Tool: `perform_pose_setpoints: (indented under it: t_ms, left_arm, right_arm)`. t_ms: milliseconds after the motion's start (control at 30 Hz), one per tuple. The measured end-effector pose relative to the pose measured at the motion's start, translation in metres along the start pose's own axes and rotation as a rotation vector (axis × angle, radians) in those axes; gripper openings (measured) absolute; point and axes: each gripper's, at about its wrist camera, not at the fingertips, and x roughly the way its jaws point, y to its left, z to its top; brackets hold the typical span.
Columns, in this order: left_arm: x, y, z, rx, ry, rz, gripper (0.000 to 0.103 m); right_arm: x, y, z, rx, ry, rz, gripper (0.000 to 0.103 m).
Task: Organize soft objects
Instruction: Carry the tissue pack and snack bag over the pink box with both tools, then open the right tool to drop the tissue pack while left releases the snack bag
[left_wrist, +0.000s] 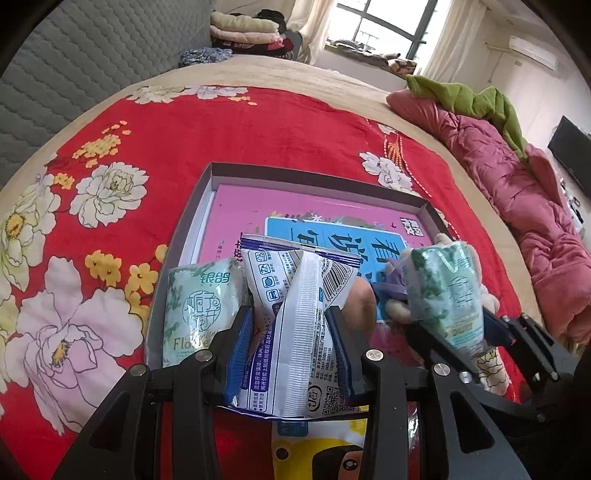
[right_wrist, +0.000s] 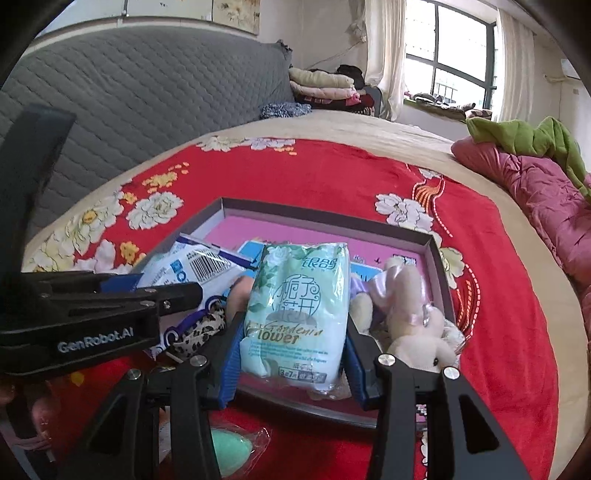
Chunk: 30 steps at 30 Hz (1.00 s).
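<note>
1. At far left in the left wrist view, a pale green tissue pack (left_wrist: 195, 306) already lies in the shallow grey tray (left_wrist: 218, 173), against its left wall, on the red floral blanket (left_wrist: 155, 122).

2. Next, the left gripper (left_wrist: 291, 328) is clamped on a white-and-blue wet-wipe packet (left_wrist: 295, 295). Both blue pads press its sides, and the wrapper bulges between them. The packet's long axis runs along the fingers, with its sealed end pointing into the tray. It hangs over the tray's near left part, beside the resting tissue pack.

3. Further right, the right gripper (right_wrist: 293, 336) is closed on a second green tissue pack (right_wrist: 299, 314), with its pads squeezing the pack's lower half. This pack also stands lengthwise along the fingers, over the tray's near middle.

4. At the right end of the tray lies a cream plush toy (right_wrist: 413, 317), just beside the right-hand pack.

5. Judgement: both packs hang above the tray floor, so the coming move is mainly downward. The open slot lies between the resting tissue pack and the plush toy. Each hand is nearest its own side of that slot, and the two packs could crowd each other there.
</note>
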Motion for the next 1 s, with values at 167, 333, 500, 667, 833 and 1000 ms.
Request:
perform_pose_setpoints:
  t_ms: [167, 333, 500, 667, 833, 1000]
  left_arm:
    - [0.002, 0.0, -0.001, -0.003, 0.004, -0.003, 0.041]
    - [0.005, -0.001, -0.002, -0.001, 0.008, -0.005, 0.041]
    - [0.005, -0.001, -0.004, -0.008, 0.007, -0.011, 0.041]
    - [0.003, -0.001, -0.003, -0.008, 0.004, -0.01, 0.042]
    - [0.003, -0.001, -0.003, 0.0, 0.006, -0.012, 0.042]
    - [0.004, -0.001, -0.003, 0.004, 0.009, -0.011, 0.042]
  right_arm:
    - [0.007, 0.004, -0.003, -0.027, 0.001, -0.018, 0.048]
    - [0.008, 0.007, -0.003, -0.041, -0.001, -0.009, 0.05]
    - [0.007, 0.008, -0.003, -0.05, -0.001, -0.007, 0.05]
    - [0.004, 0.009, -0.003, -0.059, -0.014, -0.026, 0.052]
    - [-0.001, 0.008, -0.002, -0.062, -0.03, -0.035, 0.063]
    - [-0.004, 0.004, 0.0, -0.056, -0.041, -0.052, 0.063]
